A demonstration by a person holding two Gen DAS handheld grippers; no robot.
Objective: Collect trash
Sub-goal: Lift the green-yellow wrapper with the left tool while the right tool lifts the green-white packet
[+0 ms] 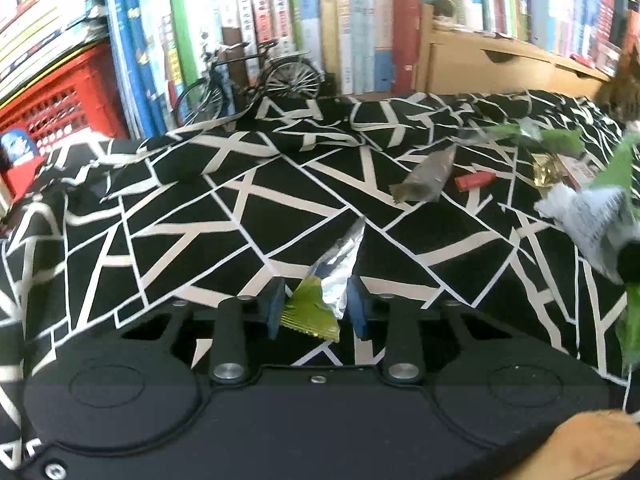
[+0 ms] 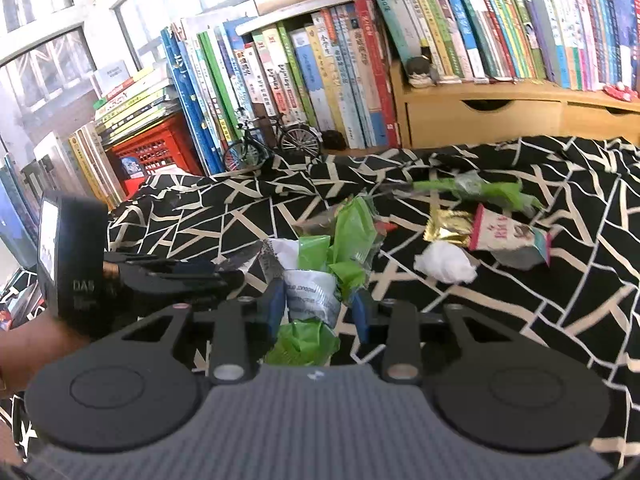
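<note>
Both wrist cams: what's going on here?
A person is collecting trash off a black-and-white patterned cloth with two handheld grippers. The left gripper has a green-and-silver wrapper between its pads, though whether they press on it is unclear. The right gripper is clamped on a bundle of green and white wrappers. Still loose on the cloth: a gold wrapper, a white tissue wad, a pink snack packet and a red piece.

Bright daylight comes in through the windows at the top left. Both pictures bend round at the edges, so the books lean. The green wrapper at the right edge looks smeared and fuzzy.
</note>
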